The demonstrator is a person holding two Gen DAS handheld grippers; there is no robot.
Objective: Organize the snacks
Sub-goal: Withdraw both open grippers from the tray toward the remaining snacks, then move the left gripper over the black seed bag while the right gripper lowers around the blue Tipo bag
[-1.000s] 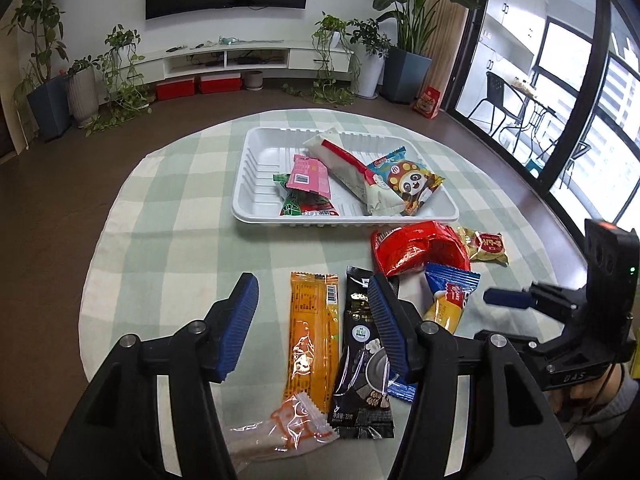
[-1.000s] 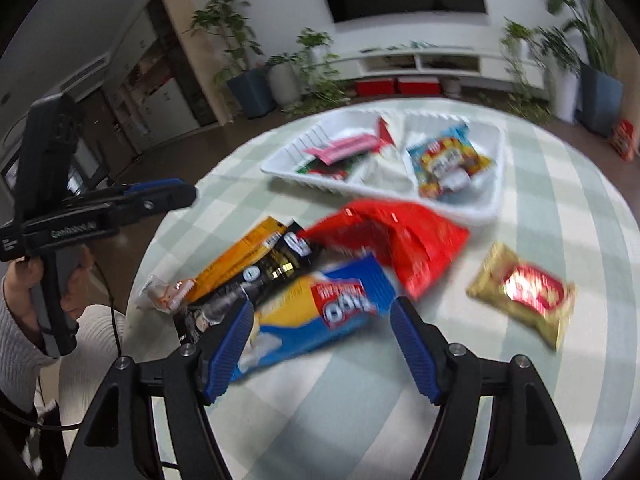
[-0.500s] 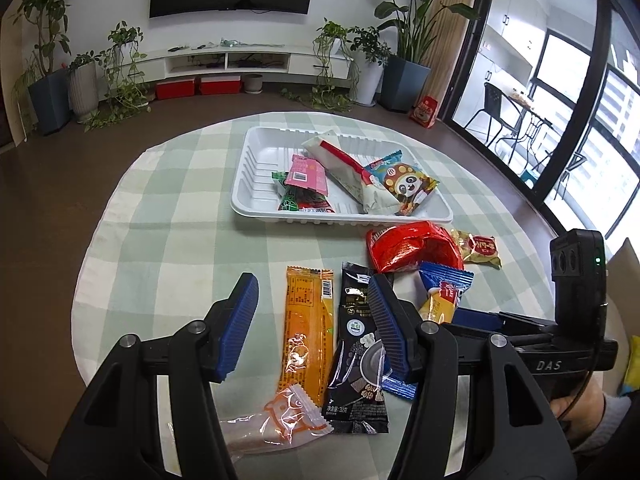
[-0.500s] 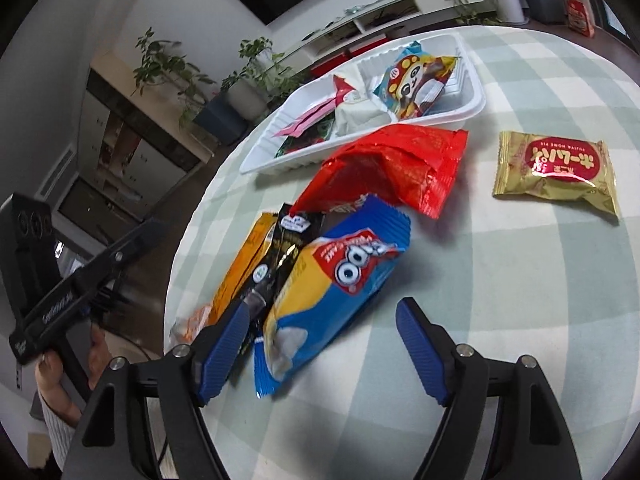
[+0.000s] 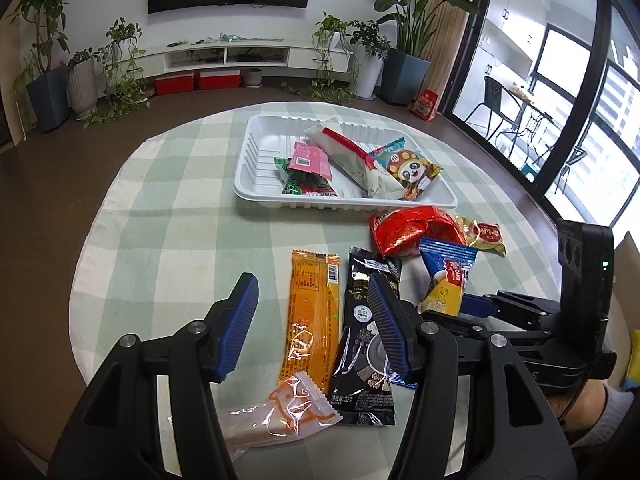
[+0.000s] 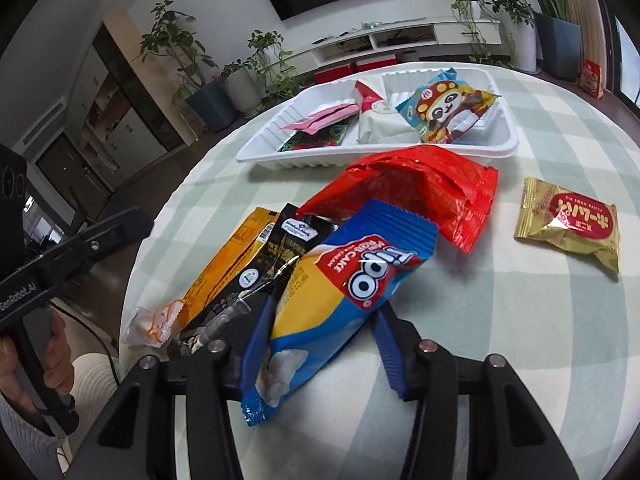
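The blue and yellow roll cake packet [image 6: 340, 292] lies between the pads of my right gripper [image 6: 322, 340]. Its jaws are closing and both pads touch the packet's sides. Seen from the left wrist, the same packet [image 5: 448, 276] runs under the right gripper's blue fingertip [image 5: 472, 304]. My left gripper [image 5: 312, 328] hangs open above the orange packet [image 5: 312, 304] and the black packet [image 5: 364, 344], holding nothing. The white tray [image 5: 256, 168] at the back holds several snacks.
A red bag [image 6: 408, 192] and a gold packet [image 6: 568, 224] lie loose between the tray and the grippers. A clear wrapper [image 5: 280, 412] sits at the near end of the orange packet. The round table with its checked cloth [image 5: 160, 220] drops off to the floor on all sides.
The right gripper moved forward over the roll cake packet and its jaws closed in from wide apart onto the packet's sides. The left gripper stayed put and open.
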